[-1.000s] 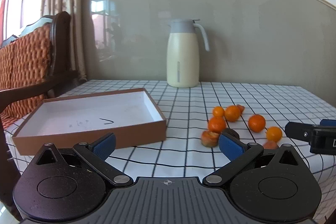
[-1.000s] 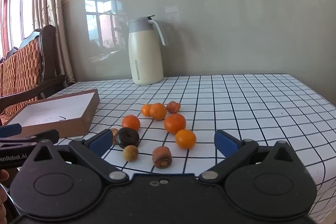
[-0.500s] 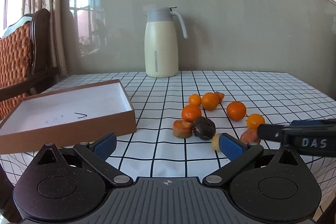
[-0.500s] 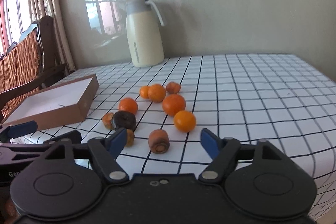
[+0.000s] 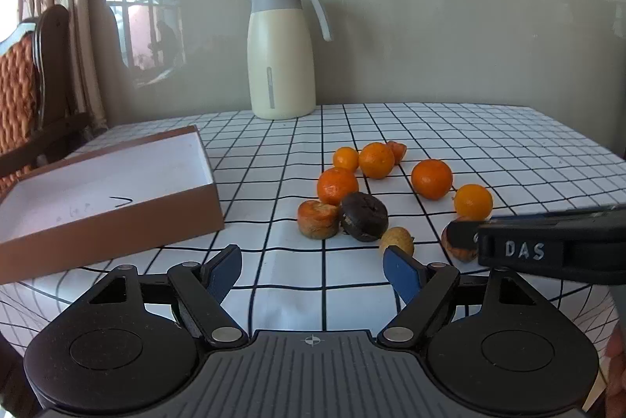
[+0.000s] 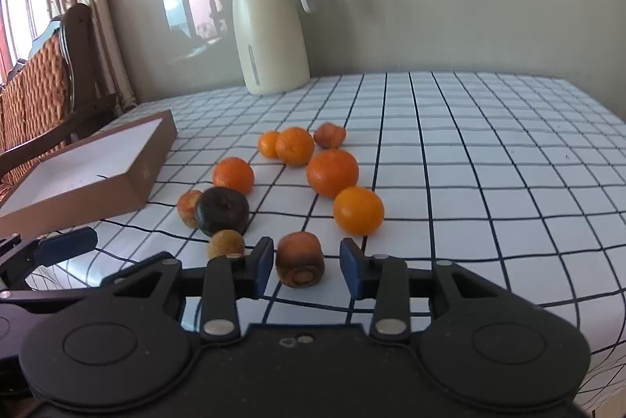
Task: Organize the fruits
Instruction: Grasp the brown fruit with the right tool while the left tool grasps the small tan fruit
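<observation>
Several oranges (image 6: 331,172) lie in a loose cluster on the checked tablecloth, with a dark chocolate doughnut (image 6: 222,210), a small tan round fruit (image 6: 225,244) and brown cake-like pieces. My right gripper (image 6: 306,265) is open, its blue pads on either side of a brown cylindrical piece (image 6: 300,258), not touching it. My left gripper (image 5: 312,271) is open and empty above the table's front edge, short of the doughnut (image 5: 364,210). The right gripper's finger (image 5: 547,242) crosses the left wrist view at the right.
An open brown box (image 5: 117,183) with a white inside sits at the left of the table (image 6: 489,152). A cream thermos jug (image 5: 279,50) stands at the back. A wooden chair (image 6: 47,81) is beyond the left edge.
The right gripper moved forward and down so the brown piece now lies between its pads, and its jaws narrowed. The left gripper swung right and closer to the fruit.
</observation>
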`<state>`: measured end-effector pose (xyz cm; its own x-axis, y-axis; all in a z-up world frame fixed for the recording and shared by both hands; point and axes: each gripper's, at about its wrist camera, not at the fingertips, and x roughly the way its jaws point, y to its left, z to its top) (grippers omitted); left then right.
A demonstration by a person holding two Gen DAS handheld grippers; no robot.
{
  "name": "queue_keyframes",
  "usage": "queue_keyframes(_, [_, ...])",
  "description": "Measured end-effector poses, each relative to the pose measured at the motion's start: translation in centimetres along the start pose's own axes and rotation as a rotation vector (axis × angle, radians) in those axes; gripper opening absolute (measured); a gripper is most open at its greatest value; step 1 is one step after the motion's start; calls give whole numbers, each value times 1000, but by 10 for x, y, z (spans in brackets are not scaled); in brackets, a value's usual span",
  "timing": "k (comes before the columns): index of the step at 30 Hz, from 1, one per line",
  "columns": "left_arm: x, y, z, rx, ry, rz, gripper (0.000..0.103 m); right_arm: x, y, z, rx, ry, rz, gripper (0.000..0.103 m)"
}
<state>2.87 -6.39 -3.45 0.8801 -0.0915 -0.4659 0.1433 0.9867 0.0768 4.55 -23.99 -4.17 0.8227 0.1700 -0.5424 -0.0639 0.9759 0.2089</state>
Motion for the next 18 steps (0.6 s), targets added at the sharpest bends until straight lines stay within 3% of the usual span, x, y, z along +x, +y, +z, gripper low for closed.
queue_keyframes(10, [15,8,1,-73,33,-2,80,11,-2,3,9,35,46,25])
queue_keyframes(18, [18,-14,0,-32,15,-74,80,-3,-19,1,8,-6,-77,24])
